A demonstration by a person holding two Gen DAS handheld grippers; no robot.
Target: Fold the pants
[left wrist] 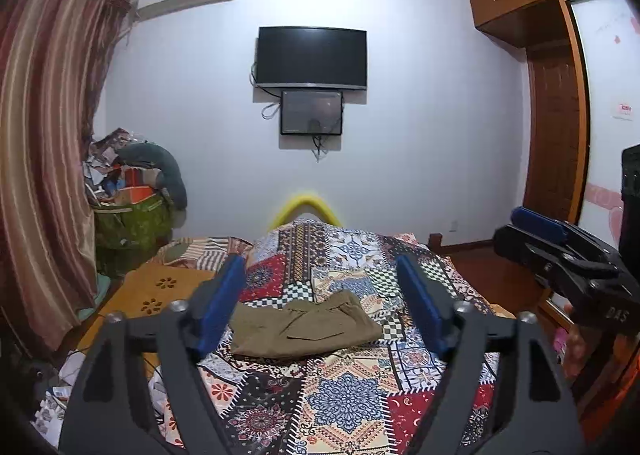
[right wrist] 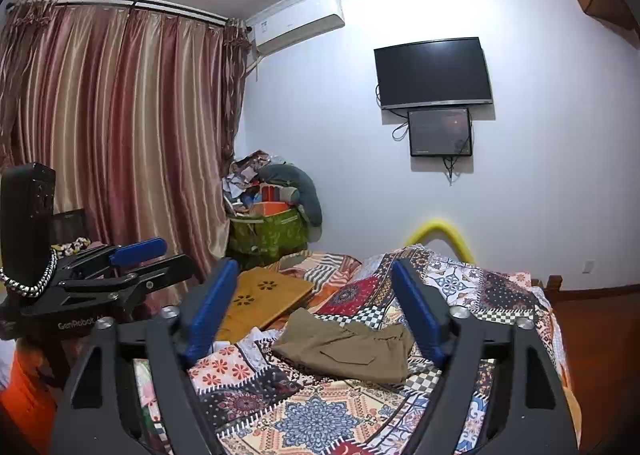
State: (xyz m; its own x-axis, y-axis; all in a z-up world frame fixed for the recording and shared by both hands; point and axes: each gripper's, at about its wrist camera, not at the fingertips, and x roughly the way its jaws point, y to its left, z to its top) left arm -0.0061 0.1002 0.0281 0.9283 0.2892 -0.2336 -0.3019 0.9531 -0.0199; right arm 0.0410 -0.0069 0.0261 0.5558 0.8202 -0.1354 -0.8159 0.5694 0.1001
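Olive-brown pants lie folded into a compact rectangle on the patchwork bedspread, a pocket flap facing up. My left gripper hangs above and short of them, blue pads wide apart, nothing between them. In the right wrist view the same pants lie on the bedspread, and my right gripper is likewise open and lifted clear of the cloth. Each gripper shows at the edge of the other's view: the right gripper and the left gripper.
A wooden lap desk rests on the bed left of the pants. A yellow curved bar rises at the bed's foot. A green bag heaped with clutter stands by the striped curtains. A wardrobe stands right.
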